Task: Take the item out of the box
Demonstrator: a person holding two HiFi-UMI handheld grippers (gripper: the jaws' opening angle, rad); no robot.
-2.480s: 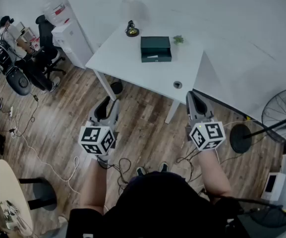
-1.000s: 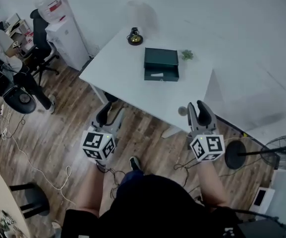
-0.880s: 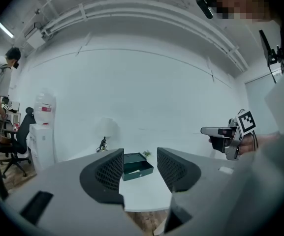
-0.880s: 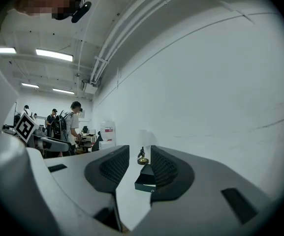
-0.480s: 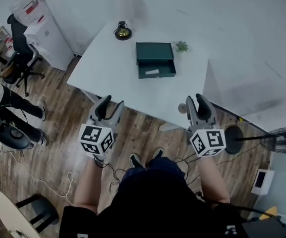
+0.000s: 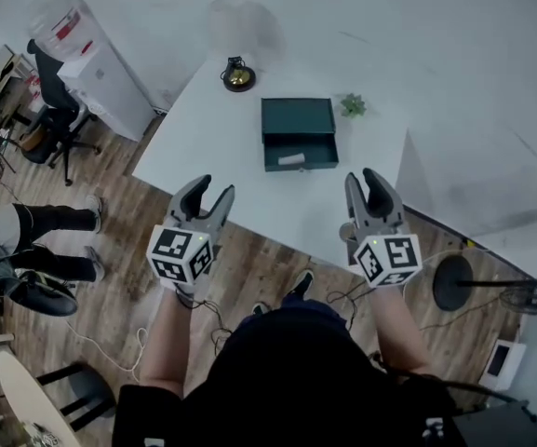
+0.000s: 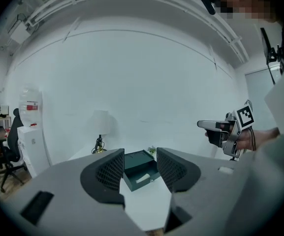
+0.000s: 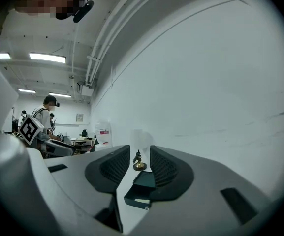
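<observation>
A dark green box [image 6: 298,124] sits on the white table [image 6: 212,138] with its front drawer pulled out. A small white item [image 6: 291,159] lies in the drawer. My left gripper [image 6: 205,192] hovers over the table's near edge, left of the box, open and empty. My right gripper [image 6: 370,184] is held at the near edge right of the box; its jaws are closing slightly with nothing between them. In the left gripper view the box [image 7: 138,165] and the item [image 7: 142,178] show between the jaws. The right gripper view shows the box [image 8: 144,180] too.
A small brass lamp [image 6: 238,74] and a tiny green plant [image 6: 353,106] stand on the table behind the box. A water dispenser [image 6: 100,63] and an office chair [image 6: 56,128] are at the left, a floor fan base [image 6: 454,282] at the right. Cables lie on the wood floor.
The view has closed in on the table. Both grippers, earlier over the floor, now reach over its near edge, and the box is closer.
</observation>
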